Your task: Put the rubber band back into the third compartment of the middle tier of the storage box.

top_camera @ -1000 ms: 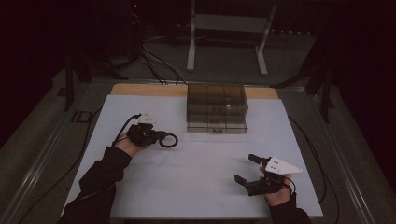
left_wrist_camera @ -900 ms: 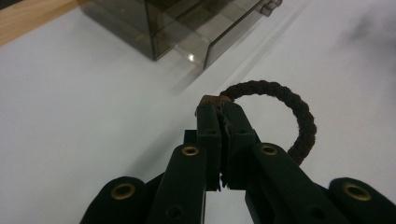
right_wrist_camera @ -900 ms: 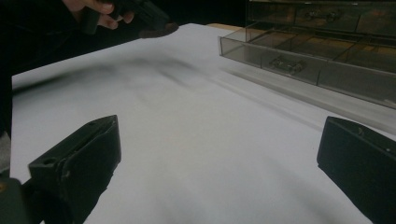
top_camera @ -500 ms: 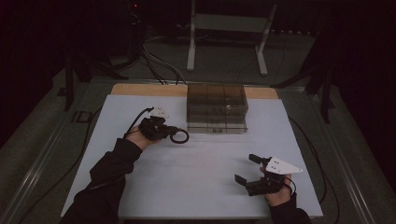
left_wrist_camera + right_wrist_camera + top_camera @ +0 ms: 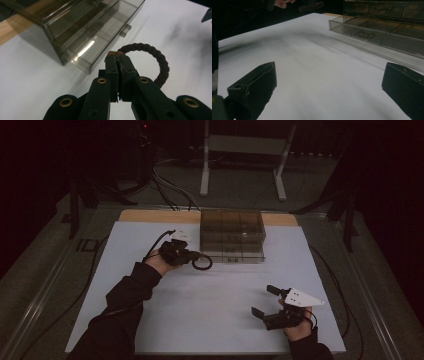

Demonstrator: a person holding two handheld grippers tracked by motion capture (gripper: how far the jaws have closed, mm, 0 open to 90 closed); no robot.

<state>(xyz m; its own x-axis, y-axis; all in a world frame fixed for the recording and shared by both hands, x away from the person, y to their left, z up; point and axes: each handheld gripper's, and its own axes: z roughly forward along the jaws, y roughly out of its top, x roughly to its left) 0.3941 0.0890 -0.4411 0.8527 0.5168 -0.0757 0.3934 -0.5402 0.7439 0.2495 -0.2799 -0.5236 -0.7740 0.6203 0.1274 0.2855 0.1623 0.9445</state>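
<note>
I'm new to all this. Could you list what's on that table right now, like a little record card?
Surface: white table
Box: smoky clear drawer box at the table's far side, bottom drawer pulled slightly out
Ring: dark braided ring, pinched at its small brown band
Left tongs: shut on the ring, just before the box's front left corner
Right tongs: wide open, holding nothing, low over the near right of the table
Person: dark sleeves, one hand on each tool
</note>
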